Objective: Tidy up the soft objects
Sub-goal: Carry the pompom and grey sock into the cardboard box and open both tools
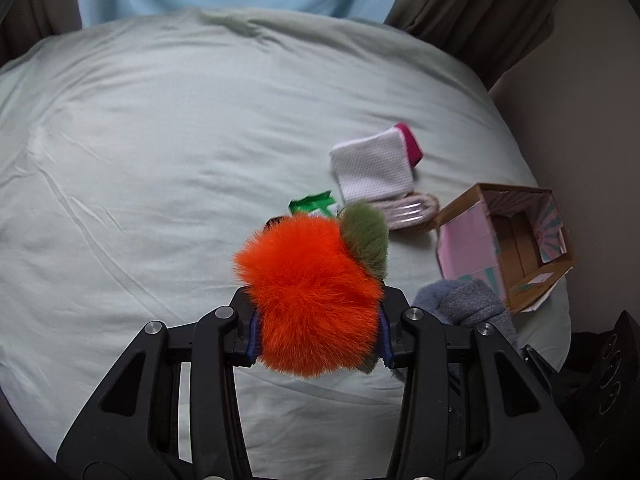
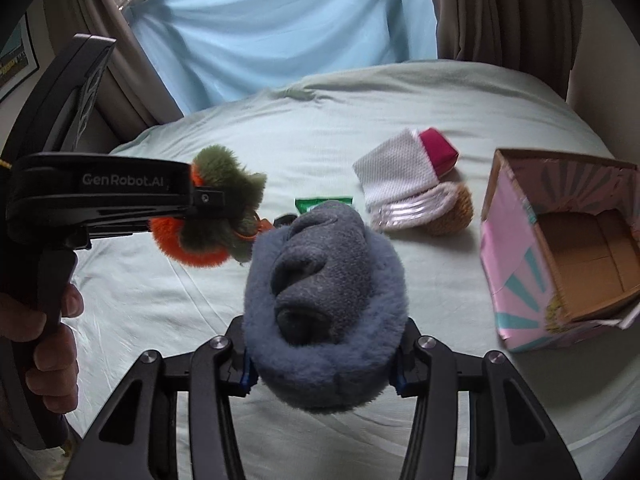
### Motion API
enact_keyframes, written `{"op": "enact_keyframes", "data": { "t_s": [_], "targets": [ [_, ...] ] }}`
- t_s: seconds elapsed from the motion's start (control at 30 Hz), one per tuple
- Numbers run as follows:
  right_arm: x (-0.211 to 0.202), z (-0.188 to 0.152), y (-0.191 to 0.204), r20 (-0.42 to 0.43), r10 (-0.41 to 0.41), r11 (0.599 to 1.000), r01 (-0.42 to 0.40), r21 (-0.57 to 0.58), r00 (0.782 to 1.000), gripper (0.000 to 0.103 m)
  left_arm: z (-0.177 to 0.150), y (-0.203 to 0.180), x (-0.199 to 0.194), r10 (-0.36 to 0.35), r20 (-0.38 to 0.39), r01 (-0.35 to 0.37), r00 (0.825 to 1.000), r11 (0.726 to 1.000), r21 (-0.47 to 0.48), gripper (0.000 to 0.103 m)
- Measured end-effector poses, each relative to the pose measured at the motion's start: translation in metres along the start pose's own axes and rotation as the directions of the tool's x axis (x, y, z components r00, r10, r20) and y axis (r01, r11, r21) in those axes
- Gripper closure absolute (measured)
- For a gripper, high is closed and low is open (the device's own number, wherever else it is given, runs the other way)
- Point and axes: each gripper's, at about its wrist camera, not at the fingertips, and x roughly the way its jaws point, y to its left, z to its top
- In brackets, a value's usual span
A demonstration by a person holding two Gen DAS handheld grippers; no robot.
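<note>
Left wrist view: left tool point(image 1: 318, 330) clamps orange pompom point(image 1: 308, 296) above the bed point(image 1: 140, 152); box point(image 1: 508, 240) at 3 o'clock.
Right wrist view: right tool point(image 2: 322, 368) grips grey sock bundle point(image 2: 324, 304); white cloth point(image 2: 396, 176) at 1 o'clock.

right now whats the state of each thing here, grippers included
left gripper: shut on the orange pompom, held above the bed
orange pompom: squeezed, lifted
right gripper: shut on the grey sock bundle
grey sock bundle: rolled up, lifted
cardboard box: open, nothing visible inside
white cloth: folded, lying on the bed
bed: sheet wrinkled
</note>
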Motion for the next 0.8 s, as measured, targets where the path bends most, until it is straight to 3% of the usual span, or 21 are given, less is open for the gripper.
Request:
{"op": "enact_keyframes", "data": {
  "t_s": [0.27, 0.5, 0.8],
  "targets": [
    [-0.068, 0.045, -0.021, 0.067, -0.022, 1.0, 0.021, 0.002, 0.997, 0.058, 0.028, -0.051, -0.056, 0.013, 0.073, -0.014, 0.997, 1.0, 0.023, 0.064],
    [-0.118, 0.083, -0.064, 0.091, -0.037, 0.999, 0.036, 0.018, 0.995, 0.058, 0.046, -0.108, -0.089, 0.021, 0.125, -0.021, 0.992, 1.0, -0.006, 0.064],
    [-0.16, 0.125, -0.152, 0.058, -0.077, 0.997, 0.076, 0.018, 0.995, 0.058, 0.048, -0.202, -0.079, 0.053, 0.128, -0.048, 0.99, 0.998, -0.039, 0.064]
  ]
}}
